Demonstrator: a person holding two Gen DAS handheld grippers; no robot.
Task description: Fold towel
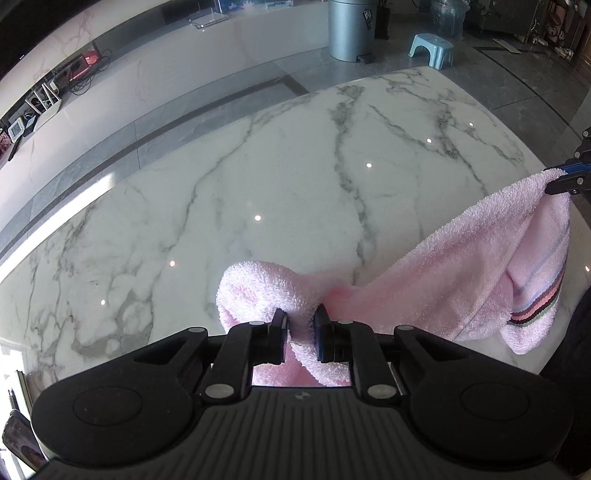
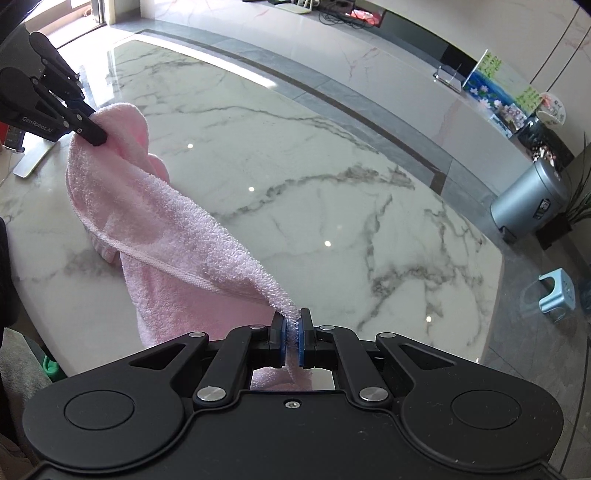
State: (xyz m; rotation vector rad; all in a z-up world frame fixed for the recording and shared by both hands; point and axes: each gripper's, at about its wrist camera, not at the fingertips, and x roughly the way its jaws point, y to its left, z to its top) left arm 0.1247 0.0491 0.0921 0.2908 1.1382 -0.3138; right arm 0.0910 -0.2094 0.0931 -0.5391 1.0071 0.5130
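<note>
Pink towel (image 1: 461,280) slung above marble table (image 1: 258,166), left gripper (image 1: 300,334) narrowly parted around bunched corner, right gripper (image 2: 291,334) pinched on edge, bin (image 1: 347,29), stool (image 1: 432,50) beyond.

Ahead of both your grippers the marble tabletop (image 1: 295,177) lies bare right out to its far rounded edge, so you have free passage forward and to either side. The pink towel (image 2: 177,236) hangs slung between the left gripper (image 1: 300,325) and the right gripper (image 2: 291,325), blocking the straight path between them. A flat metal plate (image 2: 35,158) rests near the tabletop's edge behind the left gripper.
</note>
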